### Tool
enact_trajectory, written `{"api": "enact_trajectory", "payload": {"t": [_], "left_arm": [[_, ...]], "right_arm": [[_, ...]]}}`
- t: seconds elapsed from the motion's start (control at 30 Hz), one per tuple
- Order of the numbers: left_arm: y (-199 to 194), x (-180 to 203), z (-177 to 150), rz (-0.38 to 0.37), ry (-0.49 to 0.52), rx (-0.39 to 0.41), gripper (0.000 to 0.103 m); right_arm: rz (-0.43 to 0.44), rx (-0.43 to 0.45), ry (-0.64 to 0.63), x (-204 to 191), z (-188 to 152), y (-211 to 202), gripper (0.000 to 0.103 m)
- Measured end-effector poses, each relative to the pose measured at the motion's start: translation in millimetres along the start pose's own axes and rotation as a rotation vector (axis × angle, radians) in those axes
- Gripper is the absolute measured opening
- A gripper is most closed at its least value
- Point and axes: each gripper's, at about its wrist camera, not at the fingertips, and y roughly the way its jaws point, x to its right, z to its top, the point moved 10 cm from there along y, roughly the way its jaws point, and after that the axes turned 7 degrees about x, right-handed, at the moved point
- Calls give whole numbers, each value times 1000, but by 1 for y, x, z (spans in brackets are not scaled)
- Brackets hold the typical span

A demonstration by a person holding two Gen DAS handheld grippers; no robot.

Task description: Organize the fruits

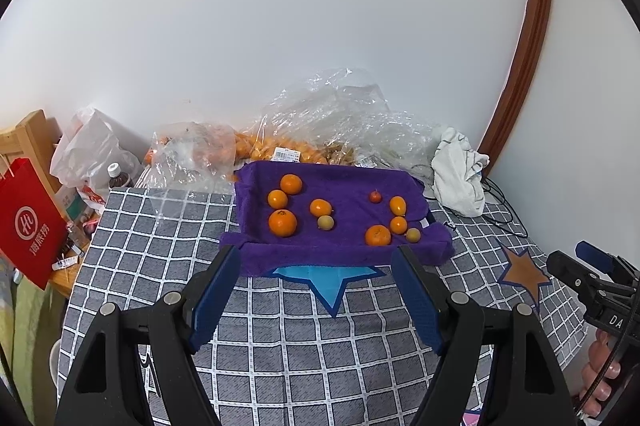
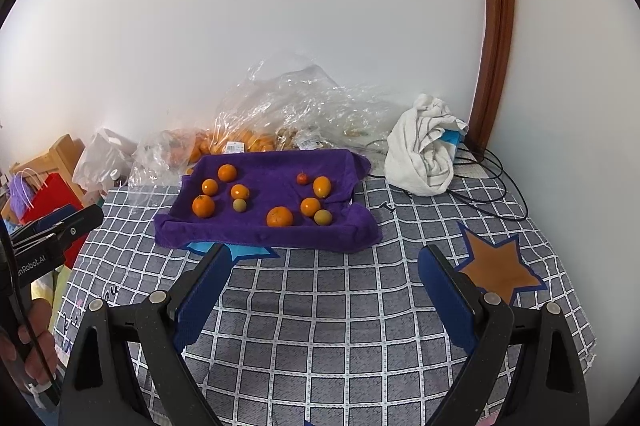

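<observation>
While jaws gape | oranges: 7 | greenish fruits: 2 | red fruit: 1

Orange fruits scattered on purple towel

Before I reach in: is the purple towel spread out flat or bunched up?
Spread out, edges raised. The purple towel lies open with its rims turned up like a shallow tray, with the fruits, such as a mandarin, loose on top.

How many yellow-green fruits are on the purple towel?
2. One sits mid-towel, just right of the big front-left orange; the other is near the front right edge. None seem hidden.
</observation>
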Motion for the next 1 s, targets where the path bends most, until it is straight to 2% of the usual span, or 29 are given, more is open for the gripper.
{"api": "enact_trajectory", "payload": {"t": [1.0], "left_arm": [[0, -5, -1, 7, 5, -1, 76]], "right_arm": [[-1, 6, 0, 0, -1, -1, 93]]}}
